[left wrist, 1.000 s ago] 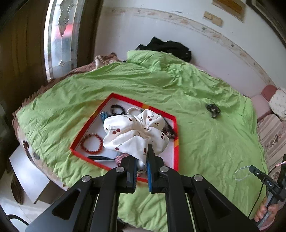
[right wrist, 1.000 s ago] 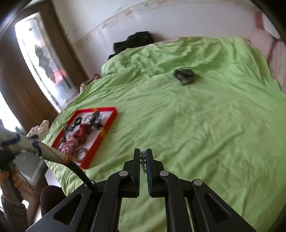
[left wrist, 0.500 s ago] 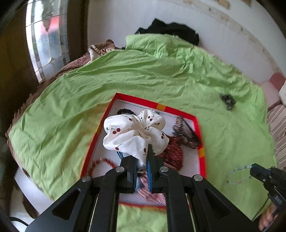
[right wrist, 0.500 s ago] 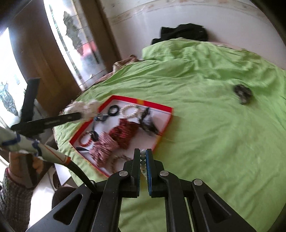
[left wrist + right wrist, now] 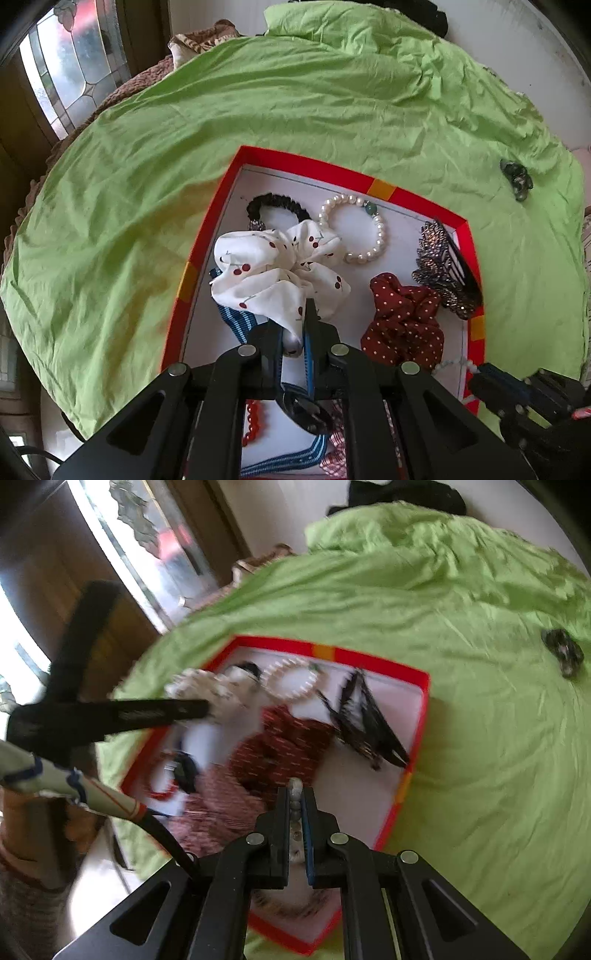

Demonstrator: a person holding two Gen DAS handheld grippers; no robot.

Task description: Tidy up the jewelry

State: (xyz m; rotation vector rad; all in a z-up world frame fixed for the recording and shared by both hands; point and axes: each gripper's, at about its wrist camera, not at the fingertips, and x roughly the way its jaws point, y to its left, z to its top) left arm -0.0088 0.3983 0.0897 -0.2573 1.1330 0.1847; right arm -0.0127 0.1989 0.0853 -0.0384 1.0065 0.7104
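Both loads have been swung in from the open bed over the red tray (image 5: 334, 173) within the last second. The left claw (image 5: 293, 328) is clenched on the cherry-print scrunchie (image 5: 273, 273), now hung above the black hair tie (image 5: 277, 205) and pearl bracelet (image 5: 364, 229). The right claw (image 5: 295, 805) is clamped on a pale bead strand (image 5: 295, 786), held over the red dotted scrunchie (image 5: 280, 749). Release into the tray is judged to be next; one dark piece (image 5: 563, 657) is left on the green bedspread (image 5: 498, 757).
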